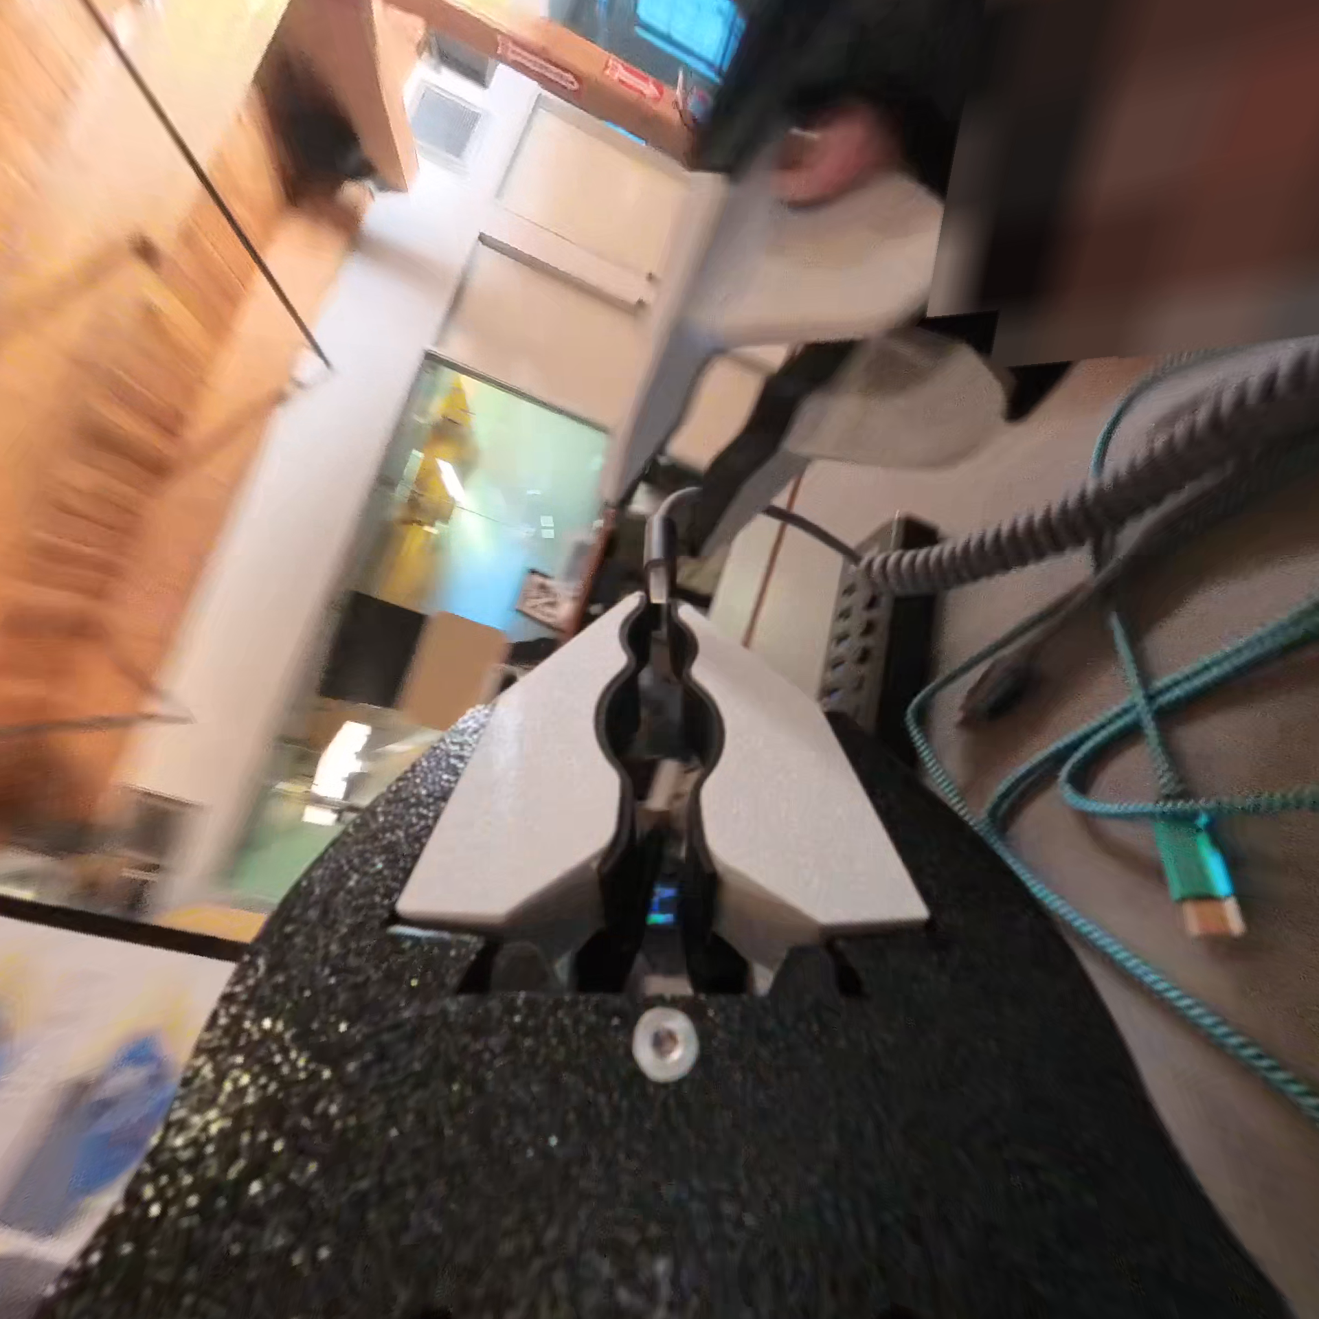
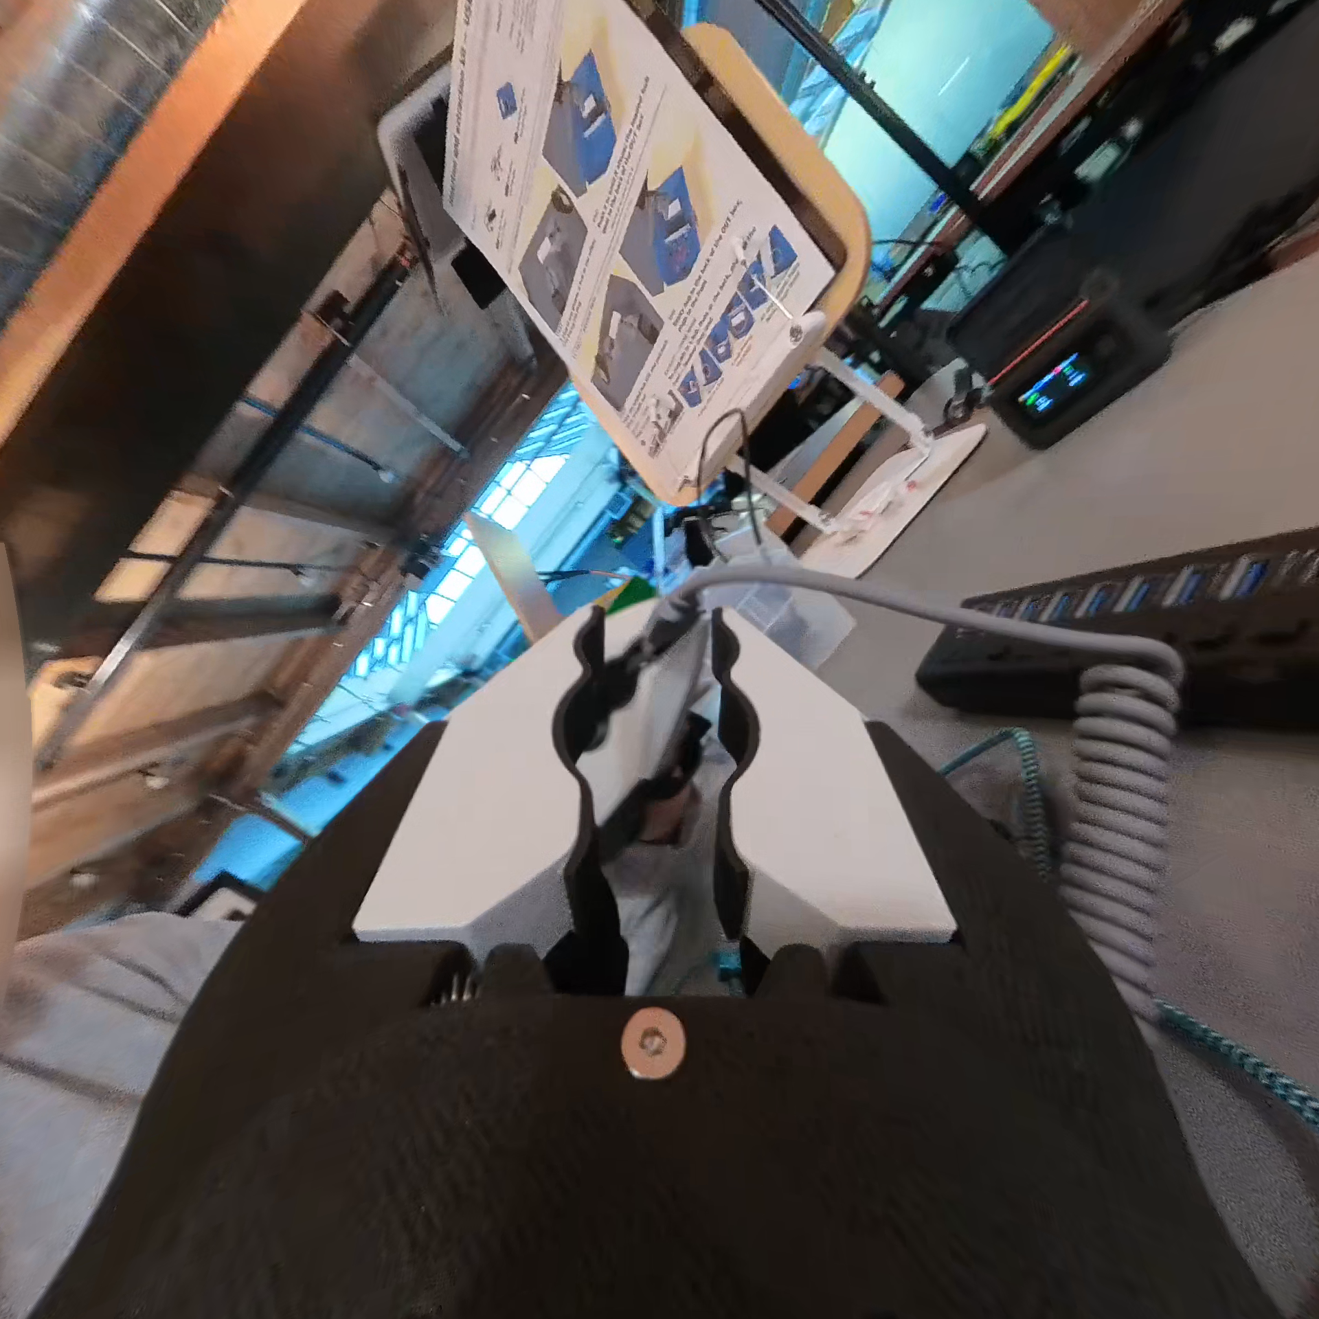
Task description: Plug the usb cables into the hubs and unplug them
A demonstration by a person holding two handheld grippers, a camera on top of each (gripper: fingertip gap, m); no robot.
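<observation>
Two grippers, one view each; both scanned L to R.

Left wrist view:
- Far L is motion-blurred wood panelling, no detail readable.
- Centre: left gripper (image 1: 660, 607), white fingers pressed nearly together, tips pinching a small metal plug (image 1: 658, 571). A thin grey lead curls up and away from the plug.
- Just R of the tips: a grey perforated box (image 1: 867, 628), standing on the grey table (image 1: 1213, 714) – can't tell if it's a hub.
- Further R: grey coiled cable (image 1: 1070, 514) runs from the box area up toward the top-R corner.
- Far R: teal braided cable (image 1: 1035, 749) lies in loose loops on the table, its teal plug (image 1: 1192, 863) free, copper-coloured tip pointing down-R, in no port.

Right wrist view:
- Upper L of centre: printed sheet (image 2: 642, 214) clipped on a tilted stand.
- Centre: right gripper (image 2: 653, 621), fingers set apart w/ a clear gap. A dark grey plug (image 2: 667, 632) sits slanted between the tips – can't tell whether it's actually pinched.
- From that plug a pale grey cable arcs R, then drops into tight coils (image 2: 1120, 749) onto the table.
- R: long black hub (image 2: 1142, 628) lies on the table behind the coils, a row of blue ports along its top.
- Upper R, well apart: small black device (image 2: 1056, 385) w/ a lit screen.
</observation>
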